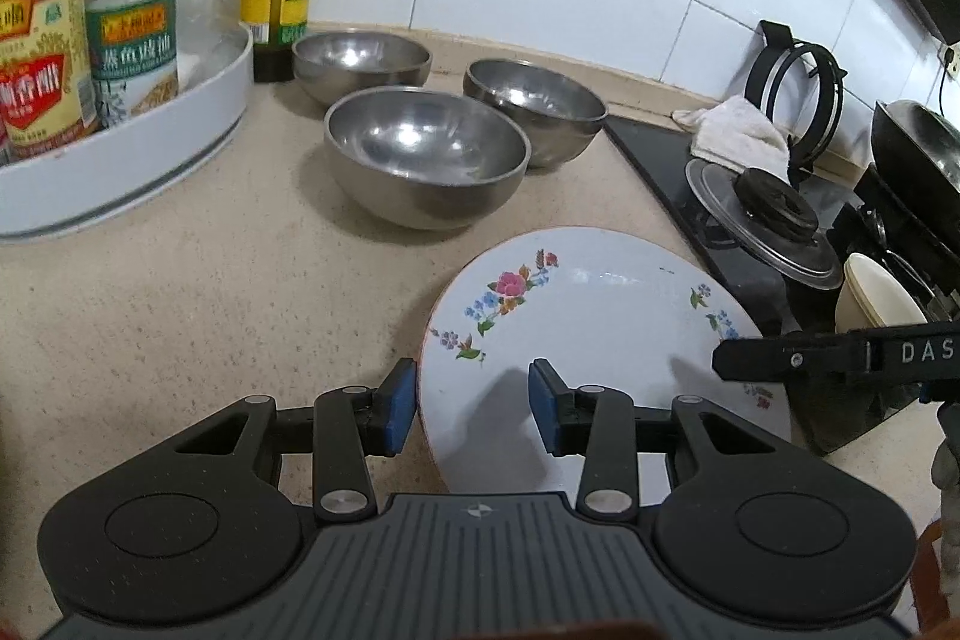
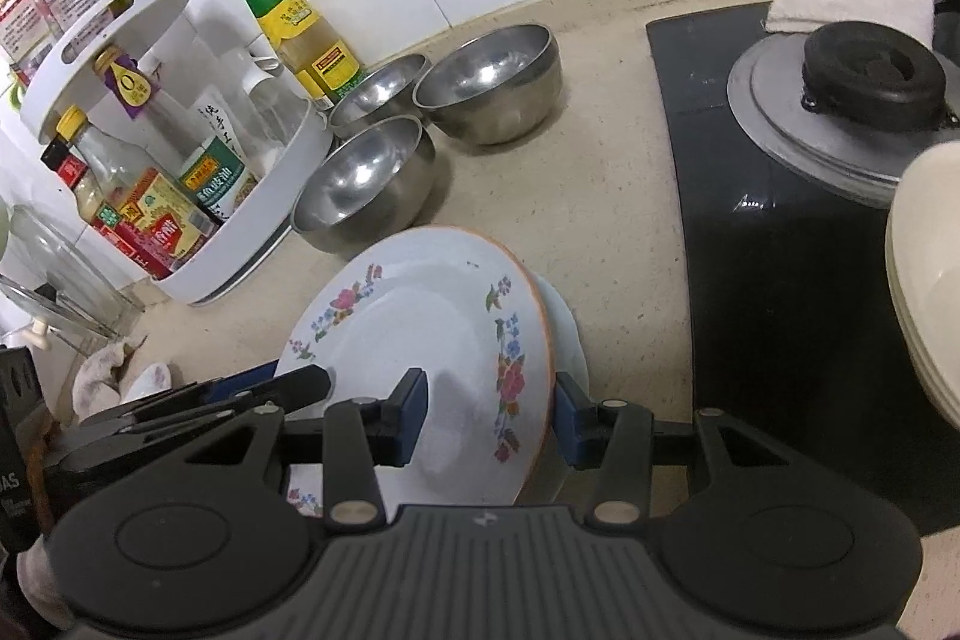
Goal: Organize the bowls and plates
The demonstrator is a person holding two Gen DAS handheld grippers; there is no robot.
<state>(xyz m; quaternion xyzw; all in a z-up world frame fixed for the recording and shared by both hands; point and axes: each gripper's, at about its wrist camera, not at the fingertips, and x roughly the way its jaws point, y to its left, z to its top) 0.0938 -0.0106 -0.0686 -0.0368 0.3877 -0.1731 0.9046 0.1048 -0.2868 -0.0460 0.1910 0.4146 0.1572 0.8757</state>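
A white plate with flower prints (image 1: pixel 594 316) (image 2: pixel 432 334) lies on the beige counter, on top of a plain white plate (image 2: pixel 564 328). My left gripper (image 1: pixel 474 409) is open; its jaws straddle the plate's near left rim. My right gripper (image 2: pixel 489 421) is open and straddles the opposite rim. The right gripper's finger also shows in the left wrist view (image 1: pixel 840 352). Three steel bowls (image 1: pixel 426 160) (image 1: pixel 534 109) (image 1: pixel 360 61) stand behind the plate; they also show in the right wrist view (image 2: pixel 366 184) (image 2: pixel 489 82) (image 2: pixel 378 88).
A white two-tier rack (image 1: pixel 120 160) (image 2: pixel 240 232) of sauce bottles stands at the left. A black cooktop (image 2: pixel 780 280) at the right holds a pot lid (image 1: pixel 762 220) (image 2: pixel 840 100) and a white cloth (image 1: pixel 738 130). Cream bowls (image 2: pixel 930 292) stand at the far right.
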